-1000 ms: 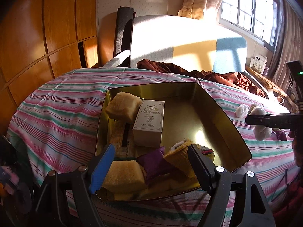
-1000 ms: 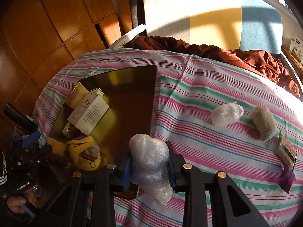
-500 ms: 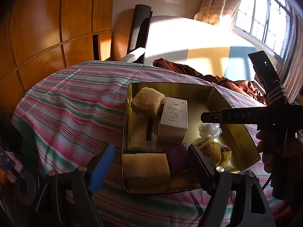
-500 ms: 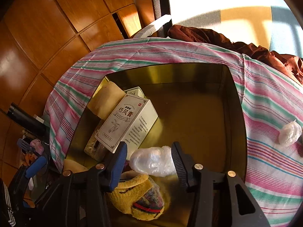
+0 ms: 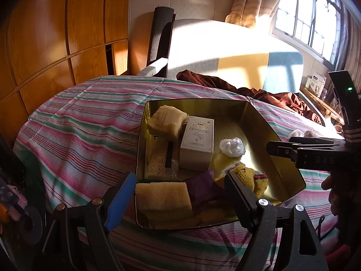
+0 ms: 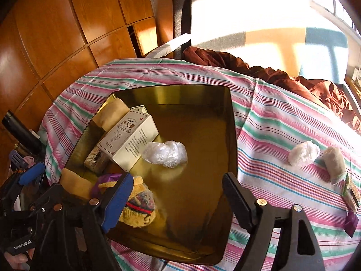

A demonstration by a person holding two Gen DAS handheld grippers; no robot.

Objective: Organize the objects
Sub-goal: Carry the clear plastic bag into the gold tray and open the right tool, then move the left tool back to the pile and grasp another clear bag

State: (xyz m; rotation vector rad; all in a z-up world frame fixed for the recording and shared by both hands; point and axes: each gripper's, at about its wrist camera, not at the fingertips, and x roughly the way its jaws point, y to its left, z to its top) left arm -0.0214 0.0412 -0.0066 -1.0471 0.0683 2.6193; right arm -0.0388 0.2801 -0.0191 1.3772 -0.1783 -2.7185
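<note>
Inside the gold tin point(image 6: 227, 122): a crumpled plastic-wrapped bundle point(image 6: 165, 153) lay loose on the bare floor, touching the near corner of the white medicine box point(image 6: 129, 139).
Change noted: half a second before, that bundle was between the fingers of the right gripper point(image 6: 174, 199); it was now released, so one more item was stowed.
Right gripper: jaws stood wide apart and held nothing, poised above the tin's near edge.
Left gripper point(image 5: 178, 199): jaws also wide and empty, hovering over the tin's near corner, as in the earlier views.
Tin contents, left wrist view: bundle point(image 5: 232, 146), box point(image 5: 198, 142), two yellow sponges point(image 5: 165, 124) point(image 5: 162, 195), a purple packet point(image 5: 205, 188) and a yellow knitted item point(image 5: 248, 179).
Outstanding on the striped cloth point(image 6: 282, 122): a second plastic bundle point(image 6: 303, 153), a beige roll point(image 6: 335, 164) just beside it, and small packets point(image 6: 350, 199) near the right edge.
Assessment: the task appeared partly done; the right-hand items likely came next.
Risk: the crinkled wrap might slip under a light grip.
</note>
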